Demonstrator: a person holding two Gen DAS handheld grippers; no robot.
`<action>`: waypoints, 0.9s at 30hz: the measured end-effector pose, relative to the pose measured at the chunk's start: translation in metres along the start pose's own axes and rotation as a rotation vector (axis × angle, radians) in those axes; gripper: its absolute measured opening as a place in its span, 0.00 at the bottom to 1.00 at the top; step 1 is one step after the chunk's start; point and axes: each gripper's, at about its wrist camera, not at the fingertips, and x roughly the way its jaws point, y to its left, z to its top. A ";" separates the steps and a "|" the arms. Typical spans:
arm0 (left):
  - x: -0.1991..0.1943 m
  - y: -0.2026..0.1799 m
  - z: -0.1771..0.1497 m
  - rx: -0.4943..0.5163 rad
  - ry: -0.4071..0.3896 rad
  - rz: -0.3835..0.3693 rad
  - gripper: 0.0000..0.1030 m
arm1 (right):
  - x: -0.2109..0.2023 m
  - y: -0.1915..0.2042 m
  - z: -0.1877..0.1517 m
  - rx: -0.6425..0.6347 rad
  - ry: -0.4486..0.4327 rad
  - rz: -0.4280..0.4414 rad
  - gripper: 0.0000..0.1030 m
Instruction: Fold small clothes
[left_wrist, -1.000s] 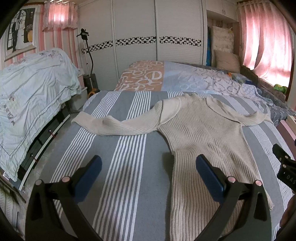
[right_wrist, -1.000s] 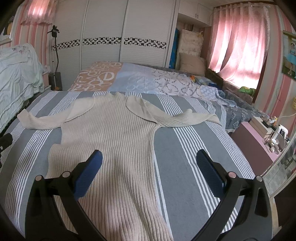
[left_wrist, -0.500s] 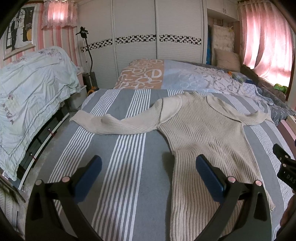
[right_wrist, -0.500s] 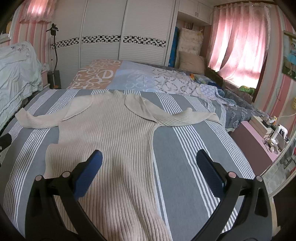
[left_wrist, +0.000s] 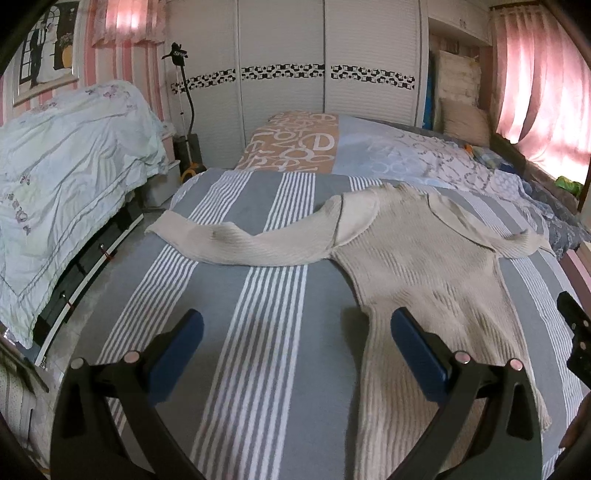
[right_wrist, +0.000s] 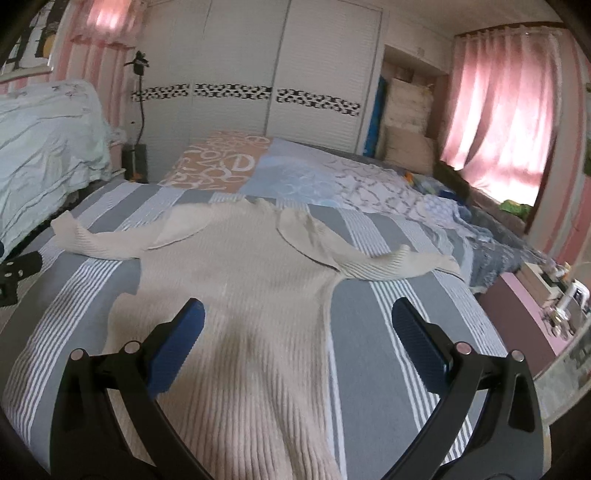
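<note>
**A:** Why was the bed (left_wrist: 258, 295) used for this, any idea? Looked like the striped cover was just a big flat work surface under both grippers.

**B:** That's my read. The sweater (left_wrist: 424, 266) was spread flat on it, neck at the far end from both grippers, hem running back under them. Laid out like that, every edge was reachable before any fold got made. Nothing looked folded yet, so I'd call it the very start.

**A:** And the sleeves?

**B:** Both stretched out sideways. The left sleeve (left_wrist: 240, 247) lay ahead and to the left of the left gripper (left_wrist: 295, 336), well clear of it. The right sleeve (right_wrist: 388, 262) lay ahead and slightly right of the right gripper (right_wrist: 297, 325). Spread out like that they're easy to pinch at the cuff and flip inward, I'd guess.

**A:** Were the grippers holding anything?

**B:** Nope. Both were spread wide with nothing between the blue pads. The left one hung over bare stripes, its right finger just over the sweater's edge. The right one hung over the lower body of the sweater, left finger above the knit, right finger above the cover.

**A:** So lined up one per side?

**B:** Seemed so, each near its own half. Can't tell if either was touching the fabric, though the right view was blurry.
</note>
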 end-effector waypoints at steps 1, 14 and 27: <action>0.002 0.002 0.002 0.002 -0.005 0.012 0.99 | 0.003 0.001 0.004 0.000 0.000 0.006 0.97; 0.044 0.078 0.040 -0.072 -0.036 0.057 0.99 | 0.064 0.011 0.058 -0.109 -0.011 -0.061 0.97; 0.146 0.190 0.076 -0.258 0.106 0.175 0.99 | 0.158 0.022 0.091 -0.220 0.027 -0.035 0.97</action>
